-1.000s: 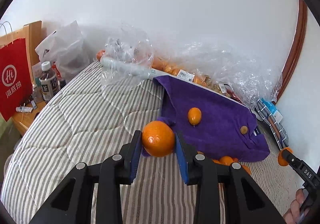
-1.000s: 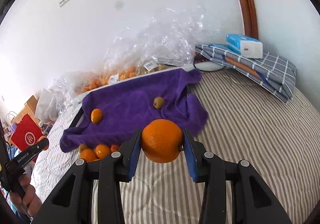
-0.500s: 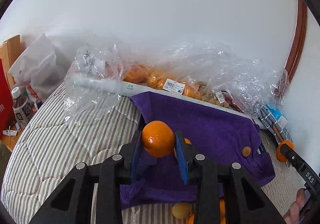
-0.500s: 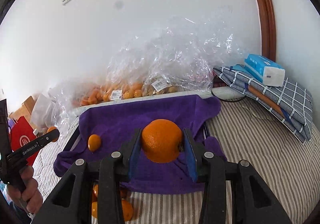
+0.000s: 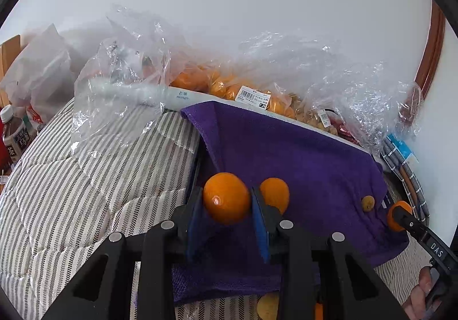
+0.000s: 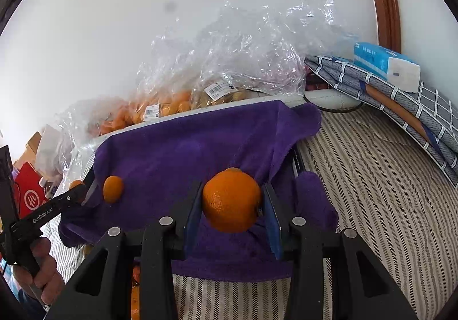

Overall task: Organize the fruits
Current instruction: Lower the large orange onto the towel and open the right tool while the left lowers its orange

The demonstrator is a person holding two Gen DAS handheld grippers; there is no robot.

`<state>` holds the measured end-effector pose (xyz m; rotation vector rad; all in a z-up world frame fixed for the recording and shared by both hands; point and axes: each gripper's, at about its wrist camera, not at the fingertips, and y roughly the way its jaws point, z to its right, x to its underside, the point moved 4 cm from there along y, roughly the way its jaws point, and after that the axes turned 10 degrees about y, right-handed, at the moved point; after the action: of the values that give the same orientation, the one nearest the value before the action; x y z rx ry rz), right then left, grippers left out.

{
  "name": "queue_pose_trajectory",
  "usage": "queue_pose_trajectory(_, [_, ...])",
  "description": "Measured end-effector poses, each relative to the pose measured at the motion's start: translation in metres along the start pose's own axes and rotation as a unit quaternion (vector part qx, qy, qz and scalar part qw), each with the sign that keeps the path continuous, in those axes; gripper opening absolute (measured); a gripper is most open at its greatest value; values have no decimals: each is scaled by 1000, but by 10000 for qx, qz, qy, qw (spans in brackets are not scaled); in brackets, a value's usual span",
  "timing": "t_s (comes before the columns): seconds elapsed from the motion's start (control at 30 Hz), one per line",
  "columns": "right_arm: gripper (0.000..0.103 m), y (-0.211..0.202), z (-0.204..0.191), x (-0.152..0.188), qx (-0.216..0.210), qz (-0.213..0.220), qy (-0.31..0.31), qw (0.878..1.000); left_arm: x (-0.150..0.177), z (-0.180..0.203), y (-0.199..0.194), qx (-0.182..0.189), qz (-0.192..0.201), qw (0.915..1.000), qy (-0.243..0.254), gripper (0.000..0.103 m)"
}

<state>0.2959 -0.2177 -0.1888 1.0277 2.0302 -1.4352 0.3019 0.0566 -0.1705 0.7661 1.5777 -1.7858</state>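
My left gripper (image 5: pixel 227 199) is shut on an orange (image 5: pixel 226 198) and holds it over the near left part of a purple towel (image 5: pixel 286 145). A small orange fruit (image 5: pixel 274 194) lies on the towel just right of it, and a small brown fruit (image 5: pixel 367 203) lies further right. My right gripper (image 6: pixel 232 202) is shut on a larger orange (image 6: pixel 231 201) above the towel's (image 6: pixel 183 148) near right part. The small orange fruit (image 6: pixel 113 189) shows at its left. Loose small fruits (image 5: pixel 267 307) lie below the towel's near edge.
Clear plastic bags of oranges (image 5: pixel 226 85) and other fruit (image 6: pixel 217 96) line the wall behind the towel. The striped bed cover (image 5: pixel 71 191) spreads left; a bottle (image 5: pixel 13 134) stands at the far left. A folded checked cloth (image 6: pixel 400 102) with a tissue pack (image 6: pixel 383 65) lies at the right.
Both grippers have moved forward with their oranges, from over the striped cover to over the purple towel. The towel and the bags now look closer.
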Motion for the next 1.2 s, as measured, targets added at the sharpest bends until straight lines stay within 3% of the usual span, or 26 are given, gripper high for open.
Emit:
queue_pose_trajectory(0.3, [41, 12, 1, 5, 148, -133, -31, 9998, 3, 14, 5, -97, -36, 9996, 272, 31])
queue_pose_trajectory(0.73, [41, 19, 2, 8, 276, -265, -112, 9992, 6, 14, 13, -119, -217, 9995, 220, 32])
queue_pose_trajectory(1.2, [43, 12, 2, 5, 213, -12, -56, 9998, 6, 15, 16, -86, -247, 9993, 270, 32])
